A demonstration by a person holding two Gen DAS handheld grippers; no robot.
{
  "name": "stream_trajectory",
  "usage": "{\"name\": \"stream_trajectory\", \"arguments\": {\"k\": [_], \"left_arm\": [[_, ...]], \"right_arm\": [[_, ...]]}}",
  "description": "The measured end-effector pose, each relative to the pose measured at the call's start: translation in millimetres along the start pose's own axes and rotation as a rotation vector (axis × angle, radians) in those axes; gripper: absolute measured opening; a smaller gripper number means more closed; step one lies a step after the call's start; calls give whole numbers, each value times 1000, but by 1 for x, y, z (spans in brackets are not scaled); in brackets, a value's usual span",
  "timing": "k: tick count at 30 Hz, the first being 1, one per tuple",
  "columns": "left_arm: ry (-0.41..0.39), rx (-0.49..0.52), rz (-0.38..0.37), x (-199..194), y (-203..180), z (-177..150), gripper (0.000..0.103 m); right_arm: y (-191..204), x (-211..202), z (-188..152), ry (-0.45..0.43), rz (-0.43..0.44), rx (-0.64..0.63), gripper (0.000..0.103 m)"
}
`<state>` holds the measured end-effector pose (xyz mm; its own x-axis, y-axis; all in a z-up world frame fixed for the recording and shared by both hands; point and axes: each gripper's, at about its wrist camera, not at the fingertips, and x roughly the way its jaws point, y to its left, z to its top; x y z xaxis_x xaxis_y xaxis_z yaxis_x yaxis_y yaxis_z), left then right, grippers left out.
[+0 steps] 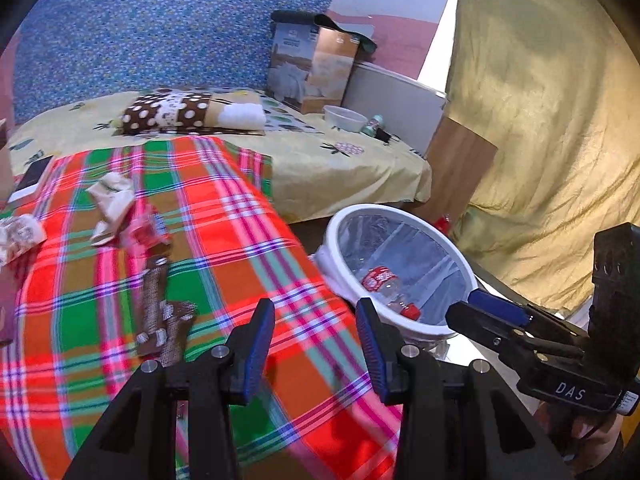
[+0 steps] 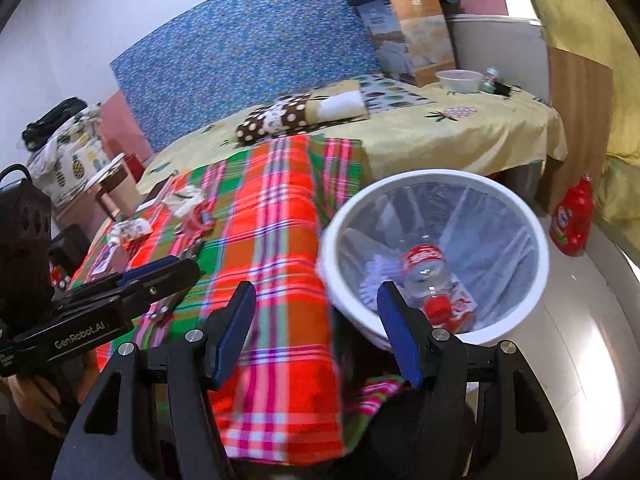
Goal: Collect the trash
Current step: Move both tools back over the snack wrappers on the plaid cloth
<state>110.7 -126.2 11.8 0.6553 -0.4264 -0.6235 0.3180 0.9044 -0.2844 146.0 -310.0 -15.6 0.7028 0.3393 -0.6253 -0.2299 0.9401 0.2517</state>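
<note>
Both tools are held empty with their jaws spread wide: the left gripper (image 1: 315, 340) over the near part of the plaid cloth (image 1: 224, 240), the right gripper (image 2: 316, 332) at the cloth's right edge, just beside the white bin (image 2: 536, 236). A plastic bottle (image 2: 424, 276) already lies in the bin. The remaining trash is gathered toward the cloth's far left corner: crumpled paper (image 1: 114, 196), a red wrapper (image 1: 148, 232), and a brown wrapper (image 1: 164, 312) nearer the middle. The brown wrapper is probably best taken next by the left gripper, pinched where it lifts off the cloth so that no fabric is caught.
</note>
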Motion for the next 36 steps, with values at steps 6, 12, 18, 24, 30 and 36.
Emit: {"name": "stream_trajectory", "arguments": {"k": [6, 12, 18, 24, 30, 36], "left_arm": [[-12, -41, 54, -19, 26, -13, 42], [-14, -71, 122, -30, 52, -23, 42], [13, -103, 157, -20, 71, -28, 42], [89, -92, 166, 10, 73, -35, 37], [119, -58, 192, 20, 67, -36, 23], [78, -52, 143, 0, 63, -39, 23]], "right_arm": [[20, 3, -1, 2, 40, -38, 64], [31, 11, -1, 13, 68, -63, 56], [41, 19, -2, 36, 89, -85, 52], [40, 25, -3, 53, 90, -81, 52], [40, 30, -1, 65, 93, -76, 52], [47, 31, 1, 64, 105, -87, 52]]}}
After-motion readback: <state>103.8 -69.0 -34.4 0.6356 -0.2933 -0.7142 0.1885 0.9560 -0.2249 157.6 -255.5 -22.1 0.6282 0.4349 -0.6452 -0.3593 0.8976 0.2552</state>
